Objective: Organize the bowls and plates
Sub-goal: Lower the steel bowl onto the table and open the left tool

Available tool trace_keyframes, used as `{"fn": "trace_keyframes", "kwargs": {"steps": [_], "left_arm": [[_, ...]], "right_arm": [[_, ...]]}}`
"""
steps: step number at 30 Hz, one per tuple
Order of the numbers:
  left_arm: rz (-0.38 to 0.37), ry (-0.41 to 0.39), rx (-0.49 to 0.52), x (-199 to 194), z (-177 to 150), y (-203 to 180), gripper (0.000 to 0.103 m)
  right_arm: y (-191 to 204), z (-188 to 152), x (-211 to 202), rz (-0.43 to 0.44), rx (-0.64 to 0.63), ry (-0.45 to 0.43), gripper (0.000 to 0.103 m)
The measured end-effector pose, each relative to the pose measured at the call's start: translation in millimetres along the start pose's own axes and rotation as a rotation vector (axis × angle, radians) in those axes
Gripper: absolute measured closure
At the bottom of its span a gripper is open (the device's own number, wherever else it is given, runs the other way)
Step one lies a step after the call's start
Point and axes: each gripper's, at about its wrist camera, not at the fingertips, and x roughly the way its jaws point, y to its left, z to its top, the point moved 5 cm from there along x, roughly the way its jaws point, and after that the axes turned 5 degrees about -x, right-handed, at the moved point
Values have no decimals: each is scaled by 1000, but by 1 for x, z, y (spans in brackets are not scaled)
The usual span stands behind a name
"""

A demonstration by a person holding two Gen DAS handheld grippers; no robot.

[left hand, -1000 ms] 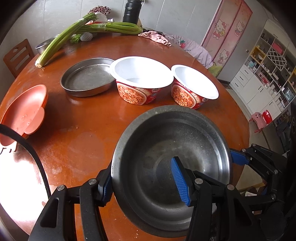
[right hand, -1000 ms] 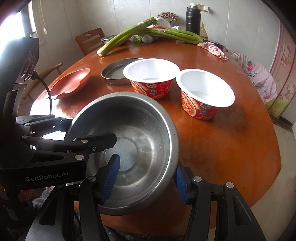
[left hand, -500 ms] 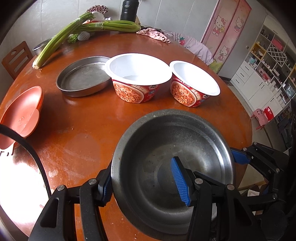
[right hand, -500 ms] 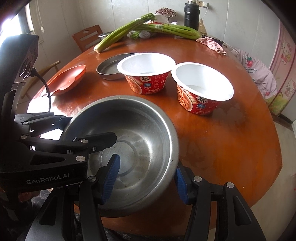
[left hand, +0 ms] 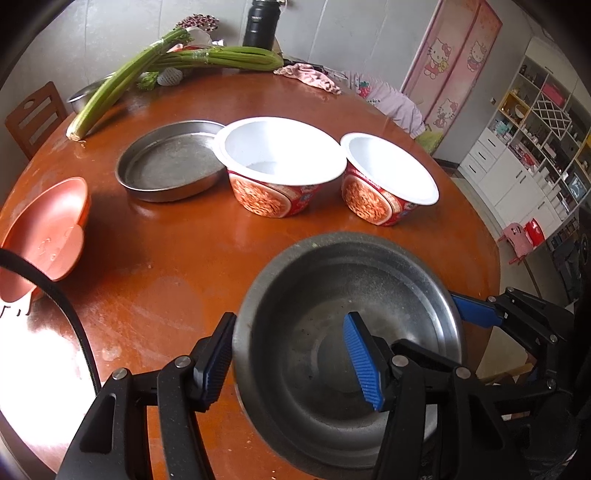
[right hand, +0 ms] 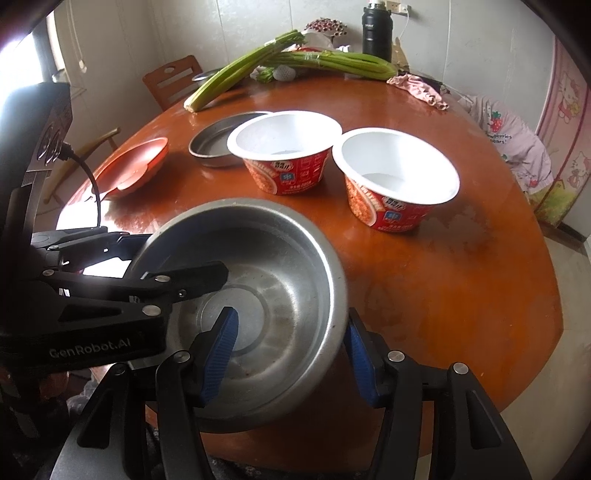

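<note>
A large steel bowl (left hand: 369, 280) (right hand: 280, 258) is at the near edge of the round wooden table (left hand: 166, 266), gripped from both sides. My left gripper (left hand: 289, 317) straddles its left wall, one pad outside against the rim and one inside; its jaws are opening. My right gripper (right hand: 291, 312) straddles the right wall the same way and is shut on it. Beyond stand two empty red noodle cups (left hand: 280, 155) (left hand: 388, 166), with a flat steel plate (left hand: 166, 162) to their left. An orange plate (left hand: 48, 221) lies at the left edge.
Celery stalks (left hand: 129, 81), a black flask (left hand: 260, 22) and a pink cloth (left hand: 310, 75) lie along the far side. A wooden chair (left hand: 33, 118) stands at the far left. Shelves (left hand: 546, 122) line the right wall. Bare tabletop lies between the steel bowl and the cups.
The steel bowl has sunk slightly lower in both views. Both grippers still straddle its rim. Nothing else on the table has moved.
</note>
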Motion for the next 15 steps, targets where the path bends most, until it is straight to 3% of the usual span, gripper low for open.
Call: {"fn": "trace_keyframes", "kwargs": {"steps": [8,15], "left_arm": [[4,-48,-15,-18,11,4,43],[-31,-45,4,-21,28,-12,43]], "right_arm": [[-19,1,-10,-22,46,-31,43],[-40,8,-23,-46,88,-69,43]]}}
